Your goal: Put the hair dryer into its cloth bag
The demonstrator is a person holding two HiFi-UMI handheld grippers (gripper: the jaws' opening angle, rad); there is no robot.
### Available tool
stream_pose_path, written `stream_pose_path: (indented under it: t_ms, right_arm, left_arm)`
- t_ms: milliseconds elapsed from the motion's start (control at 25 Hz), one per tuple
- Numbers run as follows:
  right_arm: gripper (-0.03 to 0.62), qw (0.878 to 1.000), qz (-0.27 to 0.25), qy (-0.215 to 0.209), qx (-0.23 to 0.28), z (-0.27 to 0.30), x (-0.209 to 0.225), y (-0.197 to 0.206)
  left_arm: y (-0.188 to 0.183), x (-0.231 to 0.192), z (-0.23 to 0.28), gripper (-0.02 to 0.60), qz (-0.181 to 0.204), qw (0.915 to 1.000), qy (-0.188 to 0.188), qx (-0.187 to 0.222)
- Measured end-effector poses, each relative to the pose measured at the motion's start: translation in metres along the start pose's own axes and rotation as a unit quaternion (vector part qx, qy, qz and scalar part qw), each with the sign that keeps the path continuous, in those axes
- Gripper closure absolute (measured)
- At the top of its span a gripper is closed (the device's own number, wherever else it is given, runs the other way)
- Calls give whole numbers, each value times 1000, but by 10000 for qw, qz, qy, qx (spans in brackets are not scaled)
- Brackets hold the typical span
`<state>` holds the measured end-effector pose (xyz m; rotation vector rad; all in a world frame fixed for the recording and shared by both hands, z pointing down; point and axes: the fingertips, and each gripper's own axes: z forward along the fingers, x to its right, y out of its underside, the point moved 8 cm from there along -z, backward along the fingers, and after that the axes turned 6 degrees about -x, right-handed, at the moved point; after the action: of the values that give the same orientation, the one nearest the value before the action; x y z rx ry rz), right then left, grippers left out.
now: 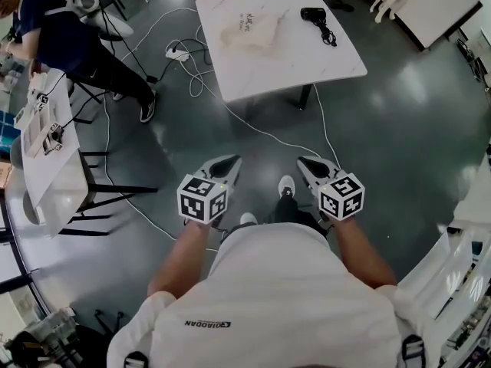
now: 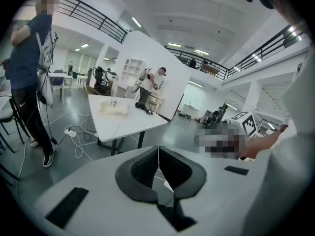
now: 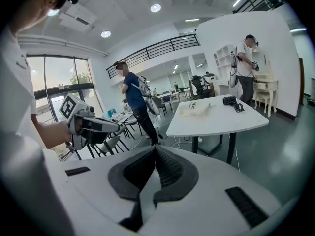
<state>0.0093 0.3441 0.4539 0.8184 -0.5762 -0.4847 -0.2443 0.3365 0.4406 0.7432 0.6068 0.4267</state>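
Observation:
A black hair dryer (image 1: 315, 15) with its coiled cord lies on the far right part of a white table (image 1: 307, 60). Left of it on the same table lies a cream cloth bag (image 1: 249, 31), flat and crumpled. The dryer (image 3: 229, 101) and the bag (image 3: 196, 109) also show in the right gripper view, and the bag (image 2: 113, 108) and dryer (image 2: 142, 106) in the left gripper view. My left gripper (image 1: 230, 161) and right gripper (image 1: 304, 162) are held side by side over the floor, well short of the table. Both are shut and empty.
White cables and a power strip (image 1: 177, 52) trail over the grey floor left of the table and toward me. A person (image 1: 69, 37) stands at the left by a long white desk (image 1: 46, 167). Another person (image 3: 244, 68) stands beyond the table. White furniture stands at the right edge (image 1: 460, 267).

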Motion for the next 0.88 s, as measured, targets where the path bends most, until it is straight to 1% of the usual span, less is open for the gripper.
stream_pose_path:
  t_ms: [240,440,560,680,880]
  right_arm:
    - [571,9997,48,-167,189,4,62,-35]
    - [571,9992,9,-335,226,6,113,-58]
    - [571,9984,-54,-471,291,8,144,-74]
    - [571,9974,-165,-617,320,10,171,-87]
    - [571,9959,-267,-812,306,13,205,-104]
  left_arm:
    - [-42,5,48,549,42,9998,-155,-107]
    - [-87,11,89,549,70,9996,-291,-21]
    - [-110,13,110,549,34,9990,-442,56]
    - [-128,14,129,549,-9,9980,-627,111]
    - [-150,18,148,549,-92,9960,-871,201]
